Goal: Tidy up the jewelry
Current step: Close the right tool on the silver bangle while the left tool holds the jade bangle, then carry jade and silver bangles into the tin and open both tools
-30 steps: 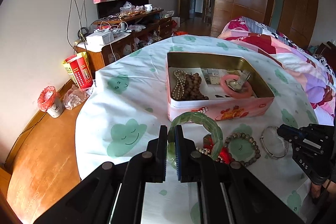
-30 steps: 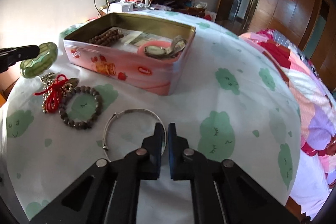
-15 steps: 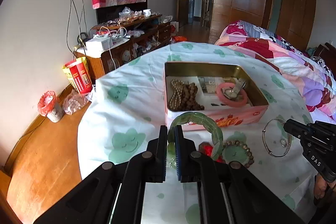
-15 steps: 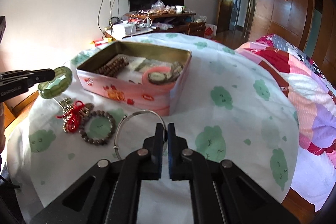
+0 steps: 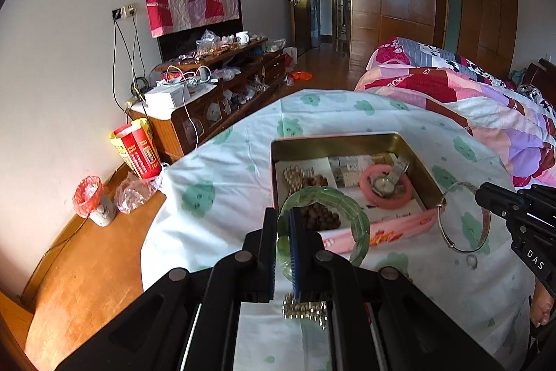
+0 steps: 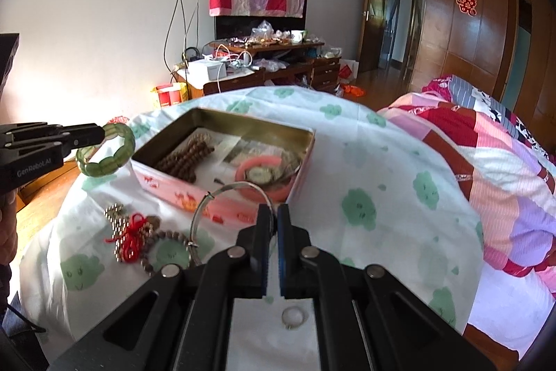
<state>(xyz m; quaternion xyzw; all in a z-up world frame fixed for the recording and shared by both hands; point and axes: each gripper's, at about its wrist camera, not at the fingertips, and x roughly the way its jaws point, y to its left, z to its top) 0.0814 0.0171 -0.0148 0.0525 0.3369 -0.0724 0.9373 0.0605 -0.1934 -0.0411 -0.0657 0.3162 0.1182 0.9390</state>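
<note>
My left gripper (image 5: 283,214) is shut on a green jade bangle (image 5: 347,207) and holds it in the air over the near left corner of the open pink tin (image 5: 392,228). My right gripper (image 6: 274,211) is shut on a thin silver bangle (image 6: 222,192), lifted off the cloth just in front of the tin (image 6: 180,190). Inside the tin lie brown beads (image 6: 187,159) and a pink bangle with a watch (image 6: 260,174). On the cloth remain a brown bead bracelet (image 6: 166,235), a red-string piece (image 6: 133,237) and a small ring (image 6: 294,317).
The round table wears a white cloth with green clouds (image 6: 358,207). A bed with a patchwork quilt (image 6: 486,162) is close on the right. A cluttered low cabinet (image 5: 208,99) stands by the far wall, with wooden floor (image 5: 87,259) on the left.
Both grippers have risen. The silver bangle has left the cloth in the right gripper. The green bangle has gone up and towards the tin in the left gripper.
</note>
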